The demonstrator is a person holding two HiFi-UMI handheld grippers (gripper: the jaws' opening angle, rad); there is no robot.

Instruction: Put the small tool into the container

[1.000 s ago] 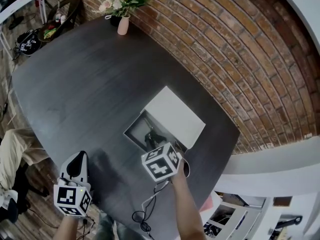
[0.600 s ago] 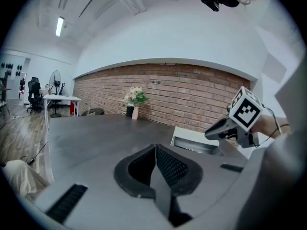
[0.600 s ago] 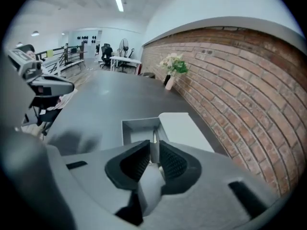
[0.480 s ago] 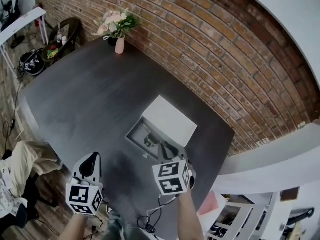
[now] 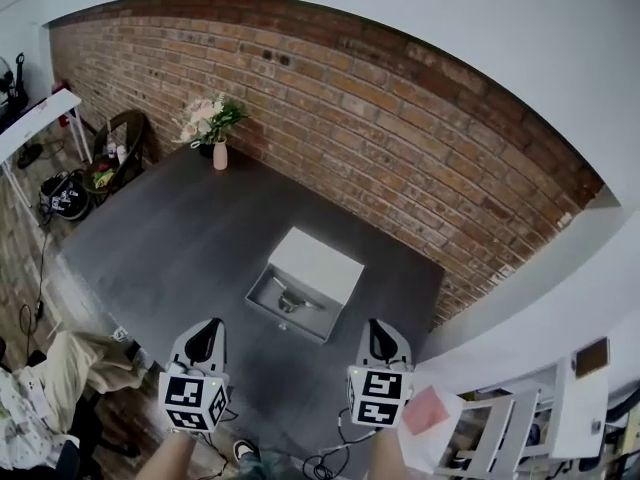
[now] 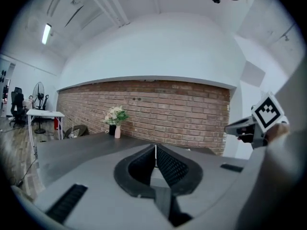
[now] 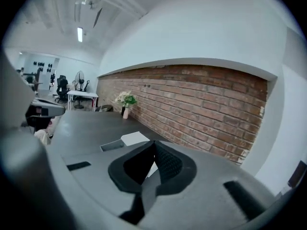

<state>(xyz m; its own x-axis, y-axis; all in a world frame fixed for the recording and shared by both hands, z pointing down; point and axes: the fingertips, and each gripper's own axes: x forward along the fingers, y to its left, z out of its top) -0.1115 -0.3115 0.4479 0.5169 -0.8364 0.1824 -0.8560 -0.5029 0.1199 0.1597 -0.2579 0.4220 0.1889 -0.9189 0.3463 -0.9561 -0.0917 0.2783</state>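
An open grey container [image 5: 318, 325] with its white lid [image 5: 318, 265] behind it sits on the dark table [image 5: 180, 238]. The small metal tool [image 5: 290, 301] lies inside it. My left gripper [image 5: 207, 330] is raised near the table's front edge, left of the container, shut and empty. Raised to the container's right, my right gripper [image 5: 378, 330] has just been closing its jaws with nothing between them. They now meet. In the right gripper view the container [image 7: 114, 145] lies ahead on the left.
A vase of flowers [image 5: 212, 133] stands at the table's far corner by the brick wall [image 5: 400, 138]. A round chair with clutter [image 5: 115, 153] and a white side table [image 5: 35, 118] are at the left. A pink sheet [image 5: 428, 410] lies low right.
Both grippers rose and drew back from the container to the table's front edge. The right gripper's jaws went from open over the container to shut; the tool stayed inside.
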